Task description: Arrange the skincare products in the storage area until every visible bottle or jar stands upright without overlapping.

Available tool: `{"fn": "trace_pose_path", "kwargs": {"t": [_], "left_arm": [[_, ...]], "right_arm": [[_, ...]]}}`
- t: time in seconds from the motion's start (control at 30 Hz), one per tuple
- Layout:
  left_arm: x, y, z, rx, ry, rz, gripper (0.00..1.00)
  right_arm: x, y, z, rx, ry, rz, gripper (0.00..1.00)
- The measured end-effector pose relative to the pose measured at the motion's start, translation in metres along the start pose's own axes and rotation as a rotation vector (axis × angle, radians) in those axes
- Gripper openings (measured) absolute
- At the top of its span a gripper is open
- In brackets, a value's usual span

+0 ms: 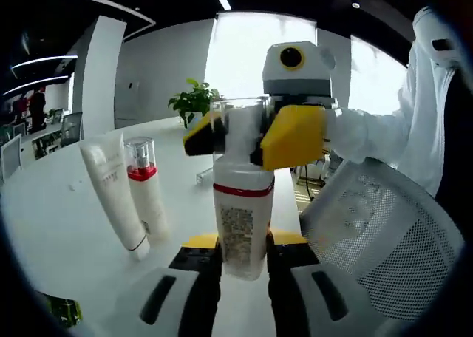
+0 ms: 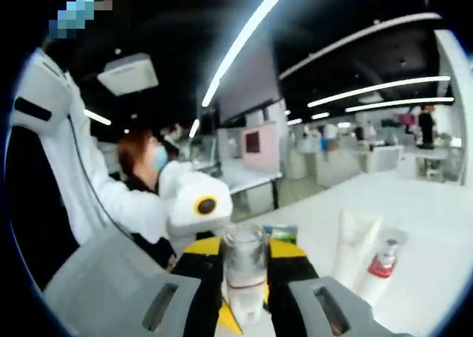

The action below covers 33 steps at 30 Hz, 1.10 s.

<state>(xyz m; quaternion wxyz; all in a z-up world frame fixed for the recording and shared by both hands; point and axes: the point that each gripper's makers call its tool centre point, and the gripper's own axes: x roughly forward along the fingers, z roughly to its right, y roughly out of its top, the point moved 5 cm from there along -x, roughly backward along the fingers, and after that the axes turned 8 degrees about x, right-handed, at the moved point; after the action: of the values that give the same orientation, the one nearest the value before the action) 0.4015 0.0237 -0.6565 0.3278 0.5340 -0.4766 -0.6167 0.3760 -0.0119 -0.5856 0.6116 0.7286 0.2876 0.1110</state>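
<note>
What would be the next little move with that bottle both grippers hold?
Probably set the bottle down upright on the table clear of the tube and spray bottle. The left gripper holds its base, the right gripper its cap, off the table.

surface: I see a white table (image 1: 52,226), glossy, running far back
on it, left: white squeeze tube (image 1: 114,196) standing cap-down, leaning slightly
beside tube: white pump bottle (image 1: 145,189) with red band and clear cap, upright, just beside the tube
far end: potted plant (image 1: 194,100)

Open office, ceiling strip lights (image 2: 244,38), perhaps desks.
</note>
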Motion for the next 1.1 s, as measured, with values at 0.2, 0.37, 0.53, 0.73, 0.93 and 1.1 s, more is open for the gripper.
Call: {"fn": "trace_pose_path", "kwargs": {"t": [0.2, 0.37, 0.53, 0.73, 0.93, 1.1], "left_arm": [[0.009, -0.010, -0.019, 0.064, 0.113, -0.029, 0.26], [0.017, -0.012, -0.029, 0.077, 0.175, -0.023, 0.26], [0.025, -0.020, -0.038, 0.099, 0.240, -0.047, 0.26], [0.031, -0.029, -0.040, 0.107, 0.255, -0.050, 0.26], [0.035, -0.040, -0.043, 0.062, 0.260, -0.047, 0.26], [0.036, -0.039, -0.047, 0.052, 0.302, -0.032, 0.26]], "right_arm": [[0.005, -0.009, 0.012, 0.004, -0.239, -0.034, 0.17], [0.005, -0.012, 0.022, 0.060, -0.391, -0.008, 0.17], [0.007, -0.021, 0.030, 0.058, -0.532, -0.037, 0.16], [0.014, -0.031, 0.035, 0.100, -0.604, -0.034, 0.17], [0.020, -0.043, 0.042, 0.106, -0.625, -0.072, 0.19], [0.023, -0.058, 0.050, 0.110, -0.658, -0.146, 0.17]]}}
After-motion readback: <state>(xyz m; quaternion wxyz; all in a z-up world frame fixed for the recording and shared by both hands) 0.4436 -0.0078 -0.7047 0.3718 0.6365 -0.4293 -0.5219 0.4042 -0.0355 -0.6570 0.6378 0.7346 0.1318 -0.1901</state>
